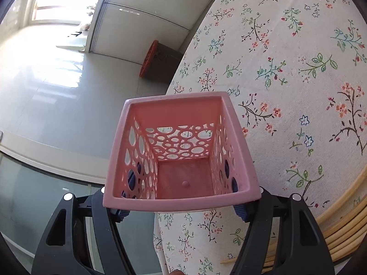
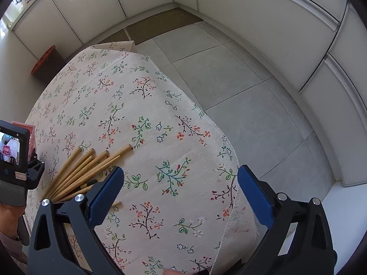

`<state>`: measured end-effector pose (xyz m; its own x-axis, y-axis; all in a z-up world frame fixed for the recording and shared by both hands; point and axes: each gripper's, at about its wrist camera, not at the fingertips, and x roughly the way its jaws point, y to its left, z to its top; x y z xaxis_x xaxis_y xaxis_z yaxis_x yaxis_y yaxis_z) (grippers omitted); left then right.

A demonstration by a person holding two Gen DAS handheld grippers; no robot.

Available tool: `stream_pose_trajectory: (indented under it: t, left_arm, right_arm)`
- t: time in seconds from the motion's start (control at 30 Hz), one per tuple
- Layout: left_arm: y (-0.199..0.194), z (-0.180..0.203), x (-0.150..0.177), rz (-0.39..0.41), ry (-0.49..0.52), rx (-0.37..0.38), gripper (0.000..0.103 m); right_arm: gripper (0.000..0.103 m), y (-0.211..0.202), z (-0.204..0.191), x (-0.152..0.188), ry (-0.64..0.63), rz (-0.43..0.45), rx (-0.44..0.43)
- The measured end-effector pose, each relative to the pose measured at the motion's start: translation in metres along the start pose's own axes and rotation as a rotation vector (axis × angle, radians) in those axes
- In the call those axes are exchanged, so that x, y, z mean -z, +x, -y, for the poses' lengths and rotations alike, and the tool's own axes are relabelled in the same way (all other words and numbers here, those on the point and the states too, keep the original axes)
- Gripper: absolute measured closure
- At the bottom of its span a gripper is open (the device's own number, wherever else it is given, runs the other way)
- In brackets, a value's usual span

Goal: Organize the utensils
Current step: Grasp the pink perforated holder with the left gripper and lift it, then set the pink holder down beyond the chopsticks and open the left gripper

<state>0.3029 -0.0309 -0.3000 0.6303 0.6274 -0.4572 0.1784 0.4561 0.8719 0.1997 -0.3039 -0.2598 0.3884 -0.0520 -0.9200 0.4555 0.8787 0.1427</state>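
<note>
My left gripper (image 1: 181,210) is shut on a pink perforated utensil holder (image 1: 181,151), held tilted at the table's left edge; its inside is empty. Several wooden chopsticks (image 2: 84,171) lie fanned on the floral tablecloth (image 2: 160,137); their ends also show at the lower right of the left wrist view (image 1: 344,224). My right gripper (image 2: 181,197) is open and empty above the cloth, just right of the chopsticks. The left gripper's body and a sliver of the pink holder (image 2: 29,135) show at the left edge of the right wrist view.
The table edge drops to a grey tiled floor (image 2: 240,80) on the right. An orange-rimmed dark bin (image 1: 153,59) stands on the floor by white cabinets. A glass panel lies below the left gripper.
</note>
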Motion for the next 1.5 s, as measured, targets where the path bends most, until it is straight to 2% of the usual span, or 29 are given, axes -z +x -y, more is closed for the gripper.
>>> stream_pose_trajectory:
  t: [0.1, 0.13, 0.17, 0.2, 0.27, 0.3, 0.33, 0.37, 0.5, 0.7, 0.77, 0.9, 1.2, 1.5]
  left_arm:
    - [-0.005, -0.003, -0.004, 0.024, -0.043, 0.012, 0.037]
    - [-0.009, -0.010, -0.005, 0.033, -0.090, 0.035, 0.037]
    - [-0.014, -0.019, -0.005, 0.043, -0.159, 0.096, 0.037]
    - [-0.016, -0.032, -0.007, 0.052, -0.257, 0.213, 0.037]
    - [-0.010, -0.057, -0.008, 0.021, -0.461, 0.469, 0.037]
    - [-0.007, -0.064, -0.008, 0.006, -0.545, 0.574, 0.037]
    - [-0.003, -0.068, -0.008, -0.001, -0.610, 0.649, 0.037]
    - [-0.001, -0.068, -0.009, -0.002, -0.643, 0.679, 0.037]
    - [-0.009, -0.054, -0.017, 0.048, -0.665, 0.697, 0.037]
    - [-0.003, -0.049, -0.023, 0.041, -0.733, 0.757, 0.036]
    - [-0.007, -0.052, -0.023, 0.055, -0.744, 0.756, 0.016]
    - [-0.018, -0.064, -0.025, 0.113, -0.773, 0.748, 0.007]
    - [-0.062, -0.104, -0.016, 0.216, -0.820, 0.754, 0.007]
    - [-0.133, -0.155, 0.034, 0.309, -0.878, 0.660, 0.007]
  right_arm:
    - [0.007, 0.002, 0.002, -0.001, 0.011, -0.010, -0.008]
    - [0.007, 0.002, 0.002, -0.001, 0.012, -0.011, -0.010]
    - [0.007, 0.002, 0.002, -0.001, 0.009, -0.010, -0.011]
    - [0.007, 0.002, 0.001, 0.000, 0.005, -0.009, -0.010]
    - [0.007, 0.002, -0.001, 0.001, -0.005, -0.009, -0.008]
    - [0.007, 0.002, -0.003, 0.001, -0.009, -0.008, -0.008]
    - [0.007, 0.001, -0.003, 0.001, -0.013, -0.005, -0.008]
    - [0.007, 0.000, -0.004, 0.002, -0.018, 0.000, -0.006]
    - [0.007, -0.003, -0.006, 0.002, -0.026, 0.021, -0.002]
    - [0.007, -0.003, -0.006, 0.001, -0.028, 0.025, -0.003]
    - [0.007, -0.003, -0.006, 0.001, -0.027, 0.024, -0.002]
    - [0.007, -0.001, -0.007, 0.002, -0.032, 0.020, -0.003]
    - [0.007, -0.013, -0.014, 0.004, -0.056, 0.073, -0.017]
    - [0.007, -0.047, -0.020, 0.010, -0.073, 0.215, -0.064]
